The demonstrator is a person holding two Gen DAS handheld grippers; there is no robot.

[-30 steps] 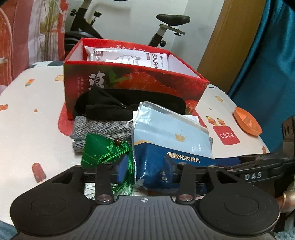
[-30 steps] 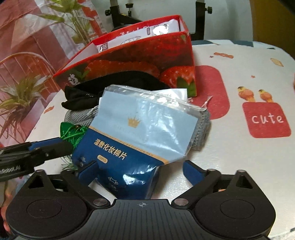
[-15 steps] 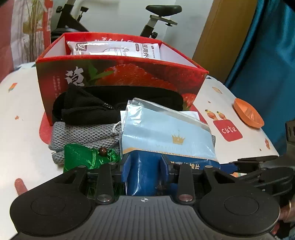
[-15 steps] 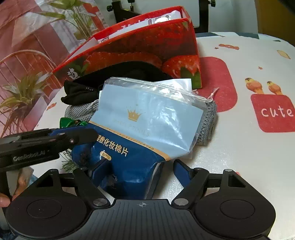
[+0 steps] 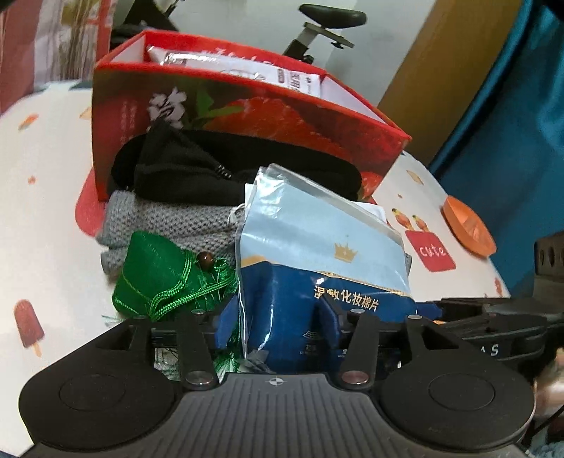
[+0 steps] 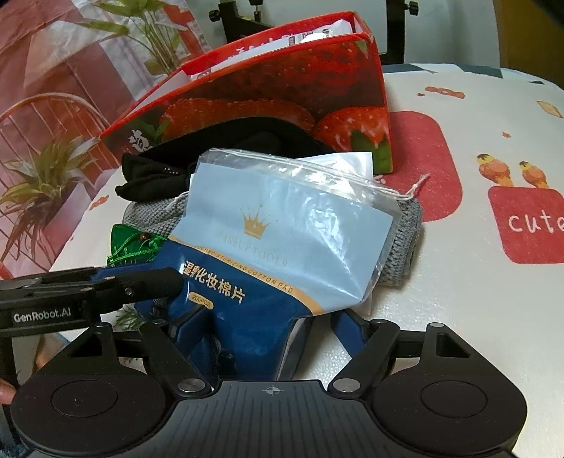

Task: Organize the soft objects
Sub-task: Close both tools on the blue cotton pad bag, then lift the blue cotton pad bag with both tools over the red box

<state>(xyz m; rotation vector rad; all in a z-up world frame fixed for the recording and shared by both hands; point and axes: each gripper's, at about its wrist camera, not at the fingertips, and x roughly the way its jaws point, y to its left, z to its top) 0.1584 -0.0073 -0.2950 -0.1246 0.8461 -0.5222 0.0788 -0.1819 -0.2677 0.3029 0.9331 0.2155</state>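
Note:
A blue cotton-pad bag [image 5: 317, 267] lies on a grey knit cloth [image 5: 176, 222], in front of a black cloth [image 5: 197, 169]. It also shows in the right wrist view [image 6: 282, 239]. My left gripper [image 5: 278, 320] is shut on the bag's lower end. My right gripper [image 6: 271, 327] straddles the same bag's bottom with its jaws apart. A green tasselled pouch [image 5: 162, 278] lies left of the bag. The red strawberry box [image 5: 246, 116] stands behind with a white packet [image 5: 246, 70] inside.
An orange dish [image 5: 469, 225] sits at the table's right edge. The left gripper's finger [image 6: 105, 285] crosses the right wrist view from the left. An exercise bike [image 5: 324, 28] stands behind the table [image 5: 46, 218].
My left gripper moved right from the green pouch onto the bag and closed on it. My right gripper edged forward around the bag's bottom.

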